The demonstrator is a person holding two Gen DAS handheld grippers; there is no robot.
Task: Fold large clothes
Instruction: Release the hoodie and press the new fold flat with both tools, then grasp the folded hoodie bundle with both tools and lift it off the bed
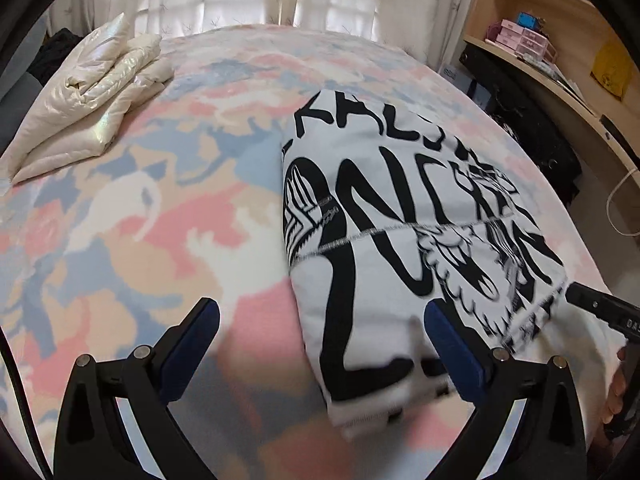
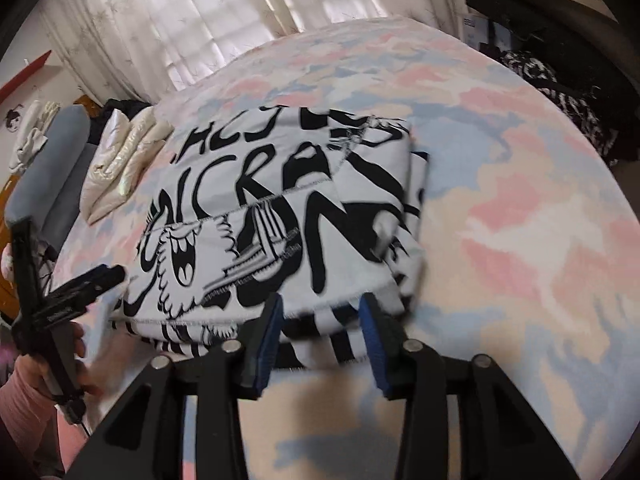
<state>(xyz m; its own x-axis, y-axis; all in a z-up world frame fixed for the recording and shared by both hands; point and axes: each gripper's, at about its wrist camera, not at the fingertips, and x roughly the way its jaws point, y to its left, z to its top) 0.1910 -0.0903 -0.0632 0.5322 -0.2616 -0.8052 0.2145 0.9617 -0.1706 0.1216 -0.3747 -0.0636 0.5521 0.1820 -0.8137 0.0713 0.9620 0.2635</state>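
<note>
Both our grippers, left (image 1: 322,344) and right (image 2: 322,334), hold their jaws wide open at the near edge of the folded printed garment (image 1: 404,216), center-right on the pastel bed (image 1: 160,208).

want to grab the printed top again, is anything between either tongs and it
Nothing visible is in the way. The left tongs are open right at the near edge of the black-and-white printed garment, and the right tongs are open at its near hem. The cream puffer jacket lies well off to the side.
</note>
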